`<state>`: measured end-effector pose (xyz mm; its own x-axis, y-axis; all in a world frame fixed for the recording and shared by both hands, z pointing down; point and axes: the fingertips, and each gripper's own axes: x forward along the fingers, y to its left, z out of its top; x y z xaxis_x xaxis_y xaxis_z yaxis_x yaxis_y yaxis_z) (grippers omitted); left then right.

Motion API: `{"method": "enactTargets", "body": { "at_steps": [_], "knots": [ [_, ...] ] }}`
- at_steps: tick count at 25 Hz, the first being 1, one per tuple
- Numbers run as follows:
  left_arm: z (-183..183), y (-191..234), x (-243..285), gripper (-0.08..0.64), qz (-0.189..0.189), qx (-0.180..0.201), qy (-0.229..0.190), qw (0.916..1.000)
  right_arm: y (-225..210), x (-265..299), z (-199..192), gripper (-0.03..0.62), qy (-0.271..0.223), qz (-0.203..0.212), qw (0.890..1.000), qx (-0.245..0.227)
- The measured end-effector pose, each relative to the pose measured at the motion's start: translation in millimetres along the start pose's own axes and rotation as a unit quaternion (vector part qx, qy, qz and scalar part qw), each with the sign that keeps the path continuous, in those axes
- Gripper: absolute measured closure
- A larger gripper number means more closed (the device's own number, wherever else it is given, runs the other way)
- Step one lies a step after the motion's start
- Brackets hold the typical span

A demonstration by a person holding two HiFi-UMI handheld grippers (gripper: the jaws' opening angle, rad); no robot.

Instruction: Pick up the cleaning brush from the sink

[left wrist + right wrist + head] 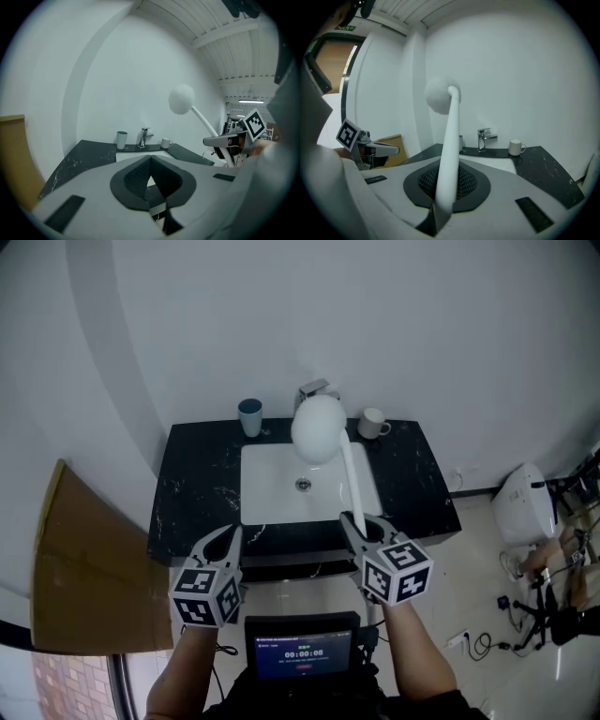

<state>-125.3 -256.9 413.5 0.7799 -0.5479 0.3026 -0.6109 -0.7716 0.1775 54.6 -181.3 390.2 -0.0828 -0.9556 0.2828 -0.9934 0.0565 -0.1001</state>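
The cleaning brush (319, 427) is white, with a round fluffy head and a long handle (352, 479). It is lifted above the white sink (267, 493), and my right gripper (361, 526) is shut on the lower end of the handle. In the right gripper view the brush (449, 150) rises from between the jaws, its head (437, 98) against the wall. My left gripper (230, 535) hangs at the counter's front edge, shut with nothing in it. In the left gripper view its tips (150, 157) meet, and the brush head (182, 99) shows up to the right.
A black marble counter (197, 484) surrounds the sink. At its back stand a blue cup (250, 416), a chrome tap (314, 390) and a white mug (373, 423). A brown board (89, 568) leans at the left. A white appliance (520, 502) and cables lie on the floor at the right.
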Motion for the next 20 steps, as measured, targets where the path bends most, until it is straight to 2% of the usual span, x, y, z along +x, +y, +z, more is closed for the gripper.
{"method": "enactTargets", "body": {
  "at_steps": [5,9,13,20],
  "knots": [
    [5,-38,-30,0.545,0.003,0.012,-0.018,0.9998,-2,-52,0,0.592,-0.044,0.001,0.999,-0.008],
    [9,-59,-52,0.545,0.012,0.032,-0.05,0.9982,-5,-78,-2,0.592,-0.071,0.007,0.997,-0.019],
    [3,-64,-66,0.545,0.031,0.038,-0.059,0.997,-6,-92,-12,0.592,-0.086,0.003,0.996,-0.028],
    [-12,-69,-78,0.545,0.034,0.034,-0.061,0.997,-3,-104,-22,0.592,-0.093,-0.007,0.995,-0.025]
  ]
}}
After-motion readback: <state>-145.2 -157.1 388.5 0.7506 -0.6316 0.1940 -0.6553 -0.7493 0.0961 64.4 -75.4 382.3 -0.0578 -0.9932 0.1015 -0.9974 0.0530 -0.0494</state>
